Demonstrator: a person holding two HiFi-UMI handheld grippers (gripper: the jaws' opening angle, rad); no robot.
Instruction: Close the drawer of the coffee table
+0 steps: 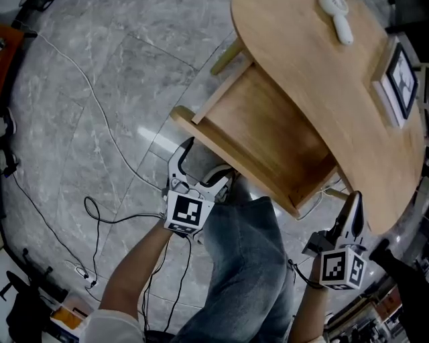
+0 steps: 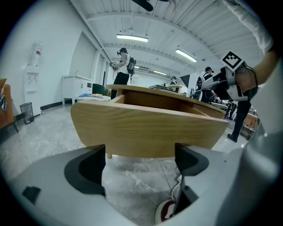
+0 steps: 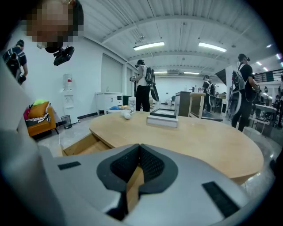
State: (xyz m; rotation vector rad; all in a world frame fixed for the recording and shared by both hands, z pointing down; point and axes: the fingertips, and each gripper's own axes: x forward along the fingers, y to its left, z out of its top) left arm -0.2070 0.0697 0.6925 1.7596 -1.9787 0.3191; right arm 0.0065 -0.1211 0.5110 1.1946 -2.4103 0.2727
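Observation:
The oval wooden coffee table (image 1: 322, 74) fills the upper right of the head view. Its drawer (image 1: 268, 127) stands pulled out toward me, its front panel (image 1: 218, 146) nearest. My left gripper (image 1: 200, 167) is open, just in front of that panel. In the left gripper view the panel (image 2: 150, 128) spans the gap between the spread pads (image 2: 86, 170), a little beyond them, with nothing between them. My right gripper (image 1: 353, 206) is shut and empty at the table's near right edge. The right gripper (image 3: 139, 165) looks over the table top (image 3: 190, 137), with the open drawer (image 3: 84, 145) at its left.
A framed picture (image 1: 401, 79) and a white object (image 1: 338, 20) lie on the table. Cables (image 1: 100, 214) trail over the grey marble floor at left. My jeans leg (image 1: 248, 268) and a shoe (image 2: 166, 212) are below the drawer. People (image 3: 143, 84) stand far behind.

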